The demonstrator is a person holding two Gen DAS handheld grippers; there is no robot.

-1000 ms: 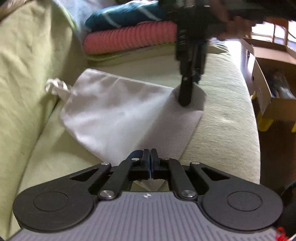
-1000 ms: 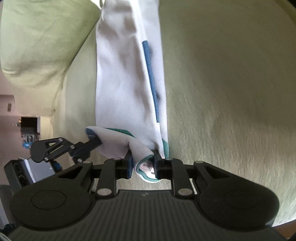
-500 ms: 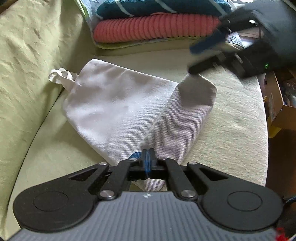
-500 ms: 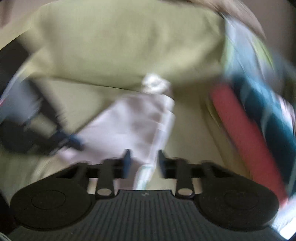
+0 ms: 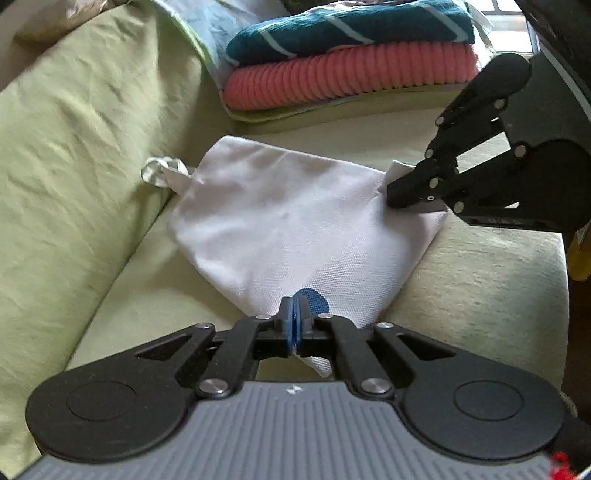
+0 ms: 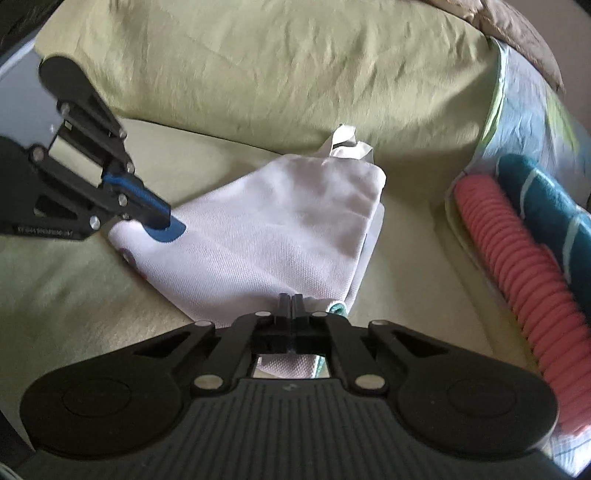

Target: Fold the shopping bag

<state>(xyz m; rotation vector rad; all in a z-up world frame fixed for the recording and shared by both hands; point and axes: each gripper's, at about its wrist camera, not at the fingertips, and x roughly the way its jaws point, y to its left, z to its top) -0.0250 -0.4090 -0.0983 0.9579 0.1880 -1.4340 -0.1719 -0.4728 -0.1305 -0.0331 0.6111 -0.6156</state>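
Left wrist view: my left gripper [image 5: 294, 325] and right gripper [image 5: 397, 195] are each pinched closed on a shopping bag [image 5: 295, 221] corner between their fingers; uneven pulling could skew the fold.

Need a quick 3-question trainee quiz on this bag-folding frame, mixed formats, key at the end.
1. True or false: the left gripper is shut on a corner of the white canvas shopping bag.
2. Multiple choice: the folded pink ribbed knit lies
A. under the bag
B. under a teal striped towel
C. on the floor
3. Fill in: the bag's knotted white handle points toward the green sofa ____ cushion.

Key:
1. True. In its own wrist view the right gripper is also shut on the bag, at another corner.
2. B
3. back
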